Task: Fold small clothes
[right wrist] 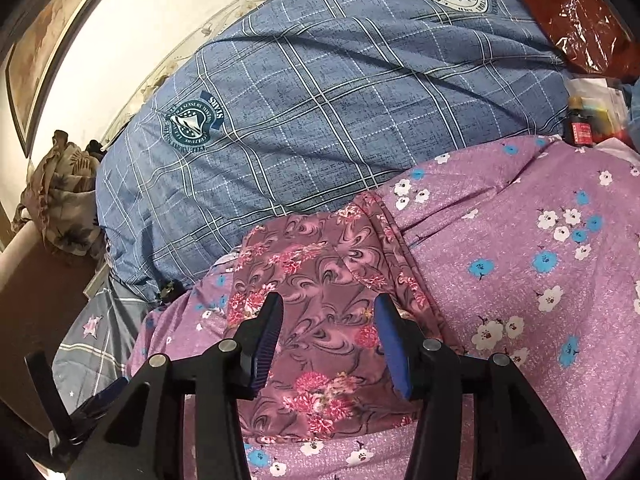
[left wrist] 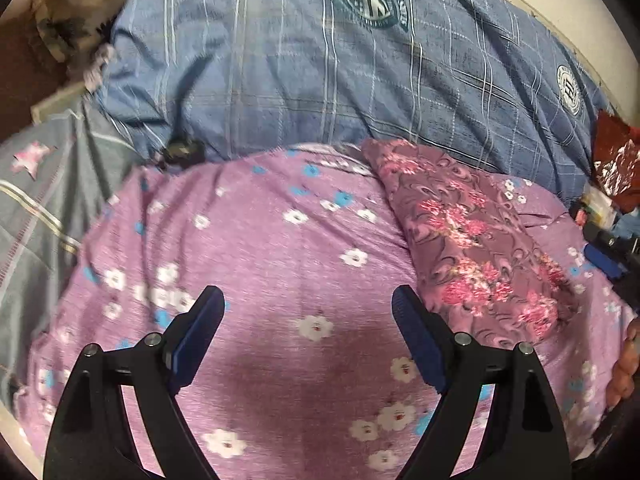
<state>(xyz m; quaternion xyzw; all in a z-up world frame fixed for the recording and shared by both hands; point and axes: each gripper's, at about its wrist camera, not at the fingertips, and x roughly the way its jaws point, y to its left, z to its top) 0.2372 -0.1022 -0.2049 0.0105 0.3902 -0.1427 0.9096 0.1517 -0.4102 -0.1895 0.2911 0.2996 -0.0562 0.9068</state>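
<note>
A small mauve garment with pink flowers (right wrist: 320, 280) lies folded in a long strip on a lilac flowered sheet (right wrist: 520, 240). My right gripper (right wrist: 328, 304) is open just above the garment, one finger on each side of its middle, holding nothing. In the left wrist view the same garment (left wrist: 472, 232) lies to the right. My left gripper (left wrist: 308, 300) is open and empty over the bare lilac sheet (left wrist: 260, 248), left of the garment.
A big blue plaid pillow (right wrist: 340, 112) lies behind the garment, against a white wall. A red plastic bag (right wrist: 576, 20) and small bottles (right wrist: 580, 124) sit at the right. A crumpled beige cloth (right wrist: 64, 200) lies at the left edge. A grey starred sheet (left wrist: 36, 208) lies left.
</note>
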